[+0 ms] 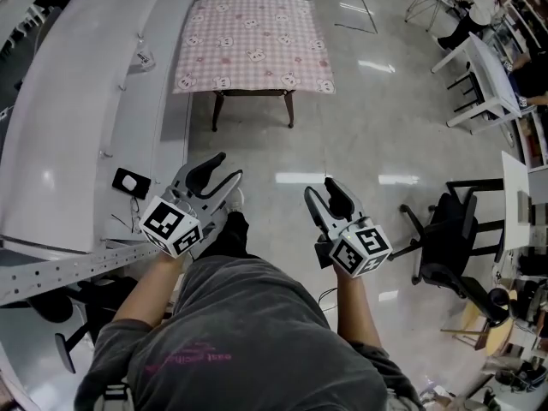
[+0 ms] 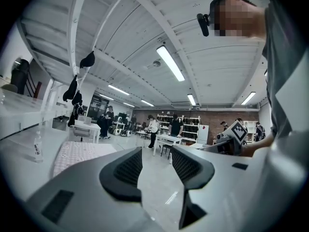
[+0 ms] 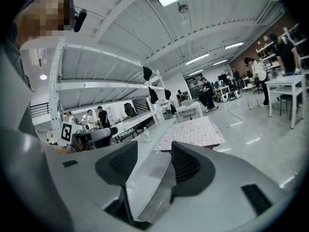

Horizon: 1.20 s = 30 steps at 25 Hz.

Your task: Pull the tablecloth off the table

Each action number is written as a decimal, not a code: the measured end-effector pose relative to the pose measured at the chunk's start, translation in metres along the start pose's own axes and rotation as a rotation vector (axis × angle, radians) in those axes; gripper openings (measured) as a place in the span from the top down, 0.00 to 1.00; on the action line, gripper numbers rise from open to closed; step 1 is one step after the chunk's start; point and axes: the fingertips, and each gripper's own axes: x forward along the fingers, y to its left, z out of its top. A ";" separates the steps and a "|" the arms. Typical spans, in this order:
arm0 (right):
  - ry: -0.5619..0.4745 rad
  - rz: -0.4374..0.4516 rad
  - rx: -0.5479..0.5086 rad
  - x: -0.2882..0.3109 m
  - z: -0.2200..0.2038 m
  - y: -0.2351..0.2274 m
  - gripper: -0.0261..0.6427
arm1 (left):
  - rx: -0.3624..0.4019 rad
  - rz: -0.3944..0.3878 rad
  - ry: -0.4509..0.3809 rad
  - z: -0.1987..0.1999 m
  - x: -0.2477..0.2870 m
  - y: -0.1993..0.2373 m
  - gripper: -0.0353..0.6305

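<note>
Pink checked tablecloth (image 1: 253,41) lies spread over the whole top of the table (image 1: 253,93), well ahead of us across the shiny floor. We hold the left gripper (image 1: 224,171) and right gripper (image 1: 320,189) near our body, jaws spread with nothing between them. A white bench (image 1: 77,127) runs along our left, and a black chair (image 1: 445,247) stands at our right.

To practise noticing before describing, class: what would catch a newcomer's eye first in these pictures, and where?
The pink checked tablecloth stands out first, spread over a small table at the far end of the shiny floor. Nearer, the left claw and right claw are held out side by side, both open and empty, well short of it.
</note>
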 end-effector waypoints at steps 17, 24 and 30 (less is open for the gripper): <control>0.067 -0.039 0.092 0.204 0.048 -0.080 0.64 | -0.074 -0.002 0.043 0.018 0.114 0.205 0.66; 0.086 -0.050 0.088 0.272 0.065 -0.095 0.64 | -0.077 -0.001 0.041 0.031 0.135 0.273 0.66; 0.097 -0.053 0.100 0.309 0.077 -0.105 0.64 | -0.080 0.017 0.057 0.038 0.149 0.313 0.66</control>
